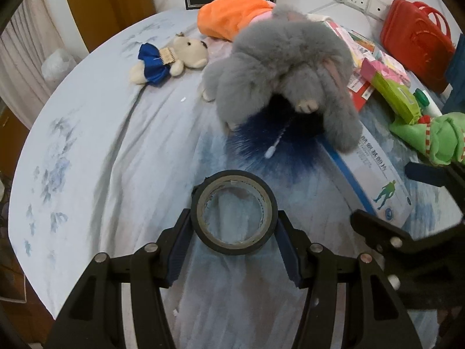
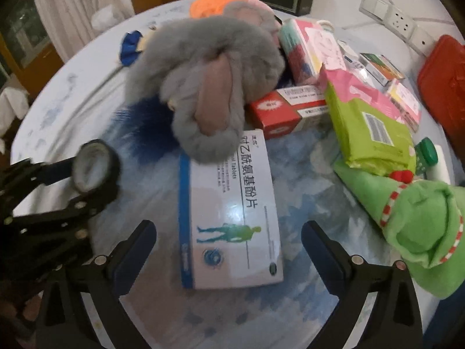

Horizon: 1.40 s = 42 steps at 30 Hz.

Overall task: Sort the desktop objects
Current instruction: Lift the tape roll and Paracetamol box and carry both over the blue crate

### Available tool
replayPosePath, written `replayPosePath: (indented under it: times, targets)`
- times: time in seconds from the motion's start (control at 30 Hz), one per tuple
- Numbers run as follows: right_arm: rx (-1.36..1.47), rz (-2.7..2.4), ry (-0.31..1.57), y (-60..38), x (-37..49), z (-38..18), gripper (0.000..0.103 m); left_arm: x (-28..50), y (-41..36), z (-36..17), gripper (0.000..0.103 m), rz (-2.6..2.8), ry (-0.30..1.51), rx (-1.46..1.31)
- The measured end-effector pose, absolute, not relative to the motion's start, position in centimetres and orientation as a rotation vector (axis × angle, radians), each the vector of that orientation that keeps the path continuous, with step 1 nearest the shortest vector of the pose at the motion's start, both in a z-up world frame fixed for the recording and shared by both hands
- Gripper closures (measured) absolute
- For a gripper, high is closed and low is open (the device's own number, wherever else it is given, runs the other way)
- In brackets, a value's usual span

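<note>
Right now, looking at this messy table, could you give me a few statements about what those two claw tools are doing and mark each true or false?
1. The left gripper holds a roll of black tape between its fingers. True.
2. The right gripper is clamped on the white medicine box. False: its fingers are spread apart, with the box lying between them.
3. A grey plush rabbit lies partly on the white medicine box. True.
4. The small teddy bear wears a red dress. False: it is blue.
</note>
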State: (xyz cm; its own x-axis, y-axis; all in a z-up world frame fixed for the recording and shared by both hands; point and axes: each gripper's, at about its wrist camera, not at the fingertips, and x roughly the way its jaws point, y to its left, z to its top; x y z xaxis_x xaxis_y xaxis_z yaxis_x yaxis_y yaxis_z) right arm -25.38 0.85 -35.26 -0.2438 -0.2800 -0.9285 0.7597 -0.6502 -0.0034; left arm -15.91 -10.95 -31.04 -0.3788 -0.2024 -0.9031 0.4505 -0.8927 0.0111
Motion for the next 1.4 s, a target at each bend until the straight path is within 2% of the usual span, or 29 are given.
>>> replayPosePath:
  times: [0.03, 0.07, 0.1, 0.23, 0.43, 0.47, 0.5, 0.53, 0.63, 0.7, 0.77, 0.83, 1.1, 1.2, 1.3, 1.33, 1.37, 1.4]
  targets:
    - [1.336, -1.953, 0.602, 0.6, -25.7, -35.7, 0.004, -15.8, -11.0, -31.1, 0.048, -2.299, 0.332, 1.459]
    - [1.356, -1.955, 0.597, 0.7, -25.8, -36.0, 0.021, -15.7, -11.1, -31.0, 0.048, -2.301, 0.325, 1.463]
    - [1.336, -1.981, 0.625, 0.6, -25.5, -36.0, 0.028, -15.6, -11.0, -30.9, 0.048, -2.307, 0.315, 1.462]
    - [1.328, -1.972, 0.632, 0.6, -24.2, -35.1, 0.029, -15.0, -10.5, -29.2, 0.048, -2.346, 0.28, 1.437]
    - [1.25, -2.073, 0.571, 2.9, -22.2, -30.0, 0.032, -14.3, -9.2, -23.7, 0.048, -2.469, 0.194, 1.331]
    - [1.239, -2.088, 0.549, 3.5, -22.0, -29.0, 0.066, -14.3, -8.9, -22.8, 0.048, -2.49, 0.188, 1.317]
    - [1.237, -2.106, 0.524, 3.8, -22.0, -27.9, 0.077, -14.2, -8.7, -21.8, 0.048, -2.519, 0.177, 1.299]
    - [1.22, -2.138, 0.515, 4.3, -21.9, -26.7, 0.078, -14.2, -8.4, -20.6, 0.048, -2.544, 0.16, 1.279]
    - [1.258, -2.171, 0.497, 5.3, -21.4, -25.3, 0.078, -14.3, -7.7, -18.5, 0.048, -2.603, 0.115, 1.245]
    - [1.287, -2.185, 0.485, 6.5, -21.1, -25.2, 0.072, -14.3, -7.4, -18.4, 0.048, -2.627, 0.094, 1.26]
    - [1.323, -2.215, 0.47, 8.0, -20.8, -25.8, 0.039, -14.6, -7.3, -19.7, 0.048, -2.632, 0.102, 1.315]
    - [1.388, -2.237, 0.458, 9.6, -20.8, -27.4, 0.025, -15.1, -6.8, -21.6, 0.048, -2.631, 0.135, 1.371]
    - [1.601, -2.246, 0.336, 11.8, -22.4, -33.8, 0.024, -17.3, -4.0, -29.0, 0.048, -2.589, 0.125, 1.551]
    - [1.618, -2.24, 0.299, 11.1, -22.8, -35.1, 0.015, -17.4, -3.7, -30.2, 0.048, -2.572, 0.089, 1.574]
    - [1.644, -2.249, 0.295, 10.6, -23.4, -36.3, 0.015, -17.5, -3.7, -30.4, 0.048, -2.567, 0.066, 1.582]
    - [1.659, -2.25, 0.301, 10.6, -23.6, -36.6, 0.016, -17.5, -3.7, -30.4, 0.048, -2.568, 0.065, 1.585]
    - [1.64, -2.274, 0.334, 10.4, -23.4, -36.5, 0.026, -17.6, -3.8, -30.3, 0.048, -2.569, 0.064, 1.583]
    - [1.627, -2.29, 0.349, 10.4, -23.3, -36.3, 0.03, -17.6, -3.9, -30.2, 0.048, -2.572, 0.061, 1.581]
